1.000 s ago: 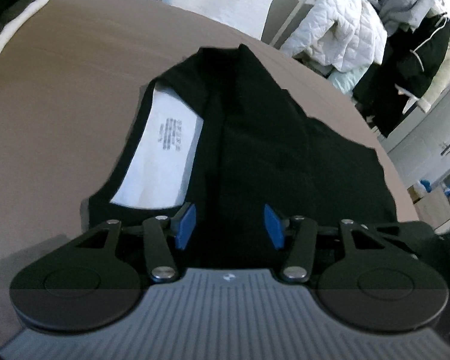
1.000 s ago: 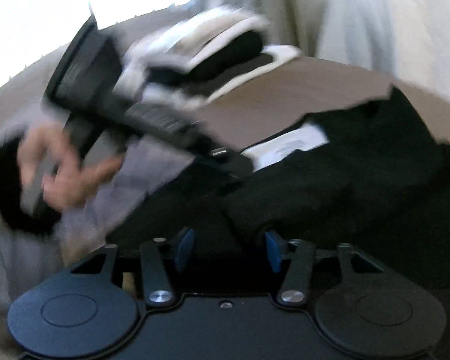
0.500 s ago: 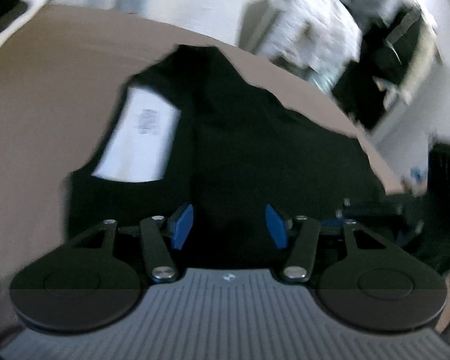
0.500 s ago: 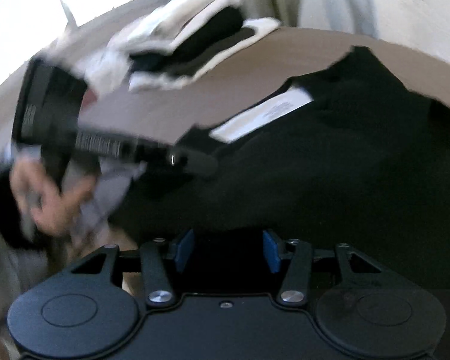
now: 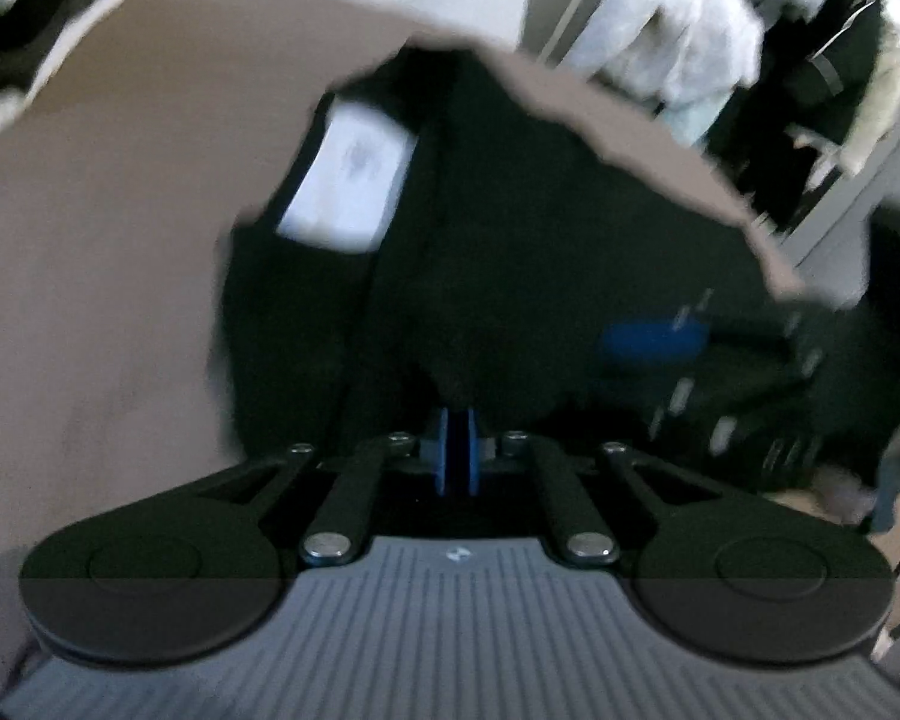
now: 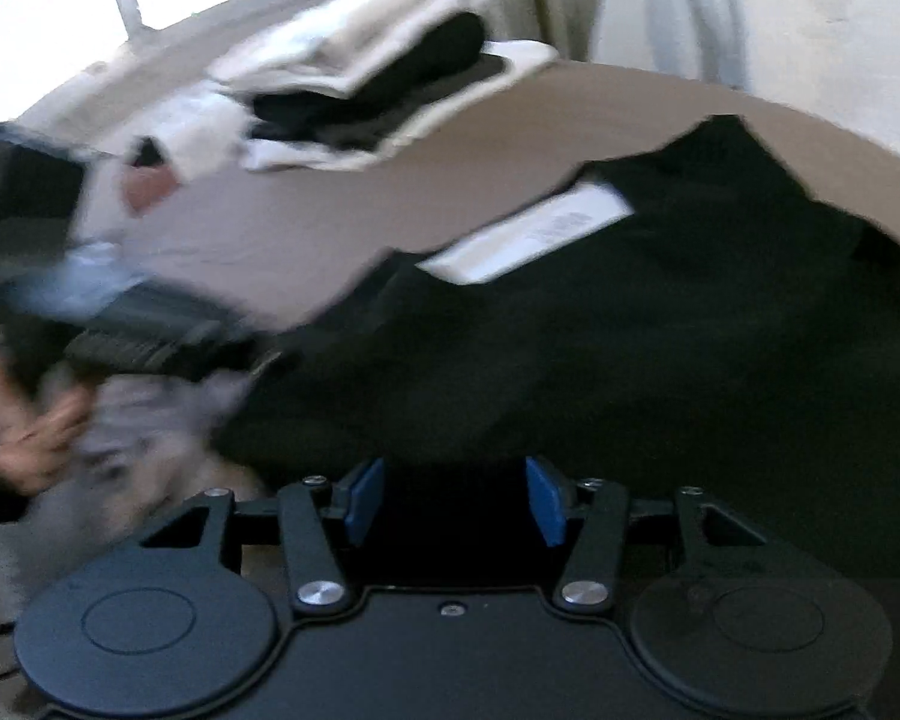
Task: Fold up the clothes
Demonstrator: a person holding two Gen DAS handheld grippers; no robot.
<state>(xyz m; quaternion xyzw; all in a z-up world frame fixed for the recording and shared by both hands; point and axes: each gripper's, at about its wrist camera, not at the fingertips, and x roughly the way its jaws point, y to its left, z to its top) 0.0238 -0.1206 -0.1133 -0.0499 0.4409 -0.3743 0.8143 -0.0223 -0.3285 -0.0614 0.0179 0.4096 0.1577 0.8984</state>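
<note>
A black garment (image 5: 510, 252) with a white printed label (image 5: 348, 186) lies on the brown table (image 5: 102, 228). My left gripper (image 5: 457, 450) is shut on the garment's near edge, its blue pads pressed together with black cloth bunched just above them. In the right wrist view the same garment (image 6: 660, 330) and label (image 6: 534, 234) spread across the table (image 6: 570, 120). My right gripper (image 6: 455, 498) is open at the garment's near hem, with dark cloth between its blue pads (image 6: 545, 501). The right gripper's blue pad (image 5: 654, 339) shows blurred in the left wrist view.
A stack of folded white and black clothes (image 6: 378, 78) sits at the table's far left. A hand (image 6: 36, 438) holds the left tool's handle (image 6: 150, 336). Jackets hang on a rack (image 5: 750, 48) beyond the table's right edge.
My left gripper has gone from open to shut on the garment's near edge. The right gripper has stayed open and shifted along the hem; the left tool has dropped lower in its view.
</note>
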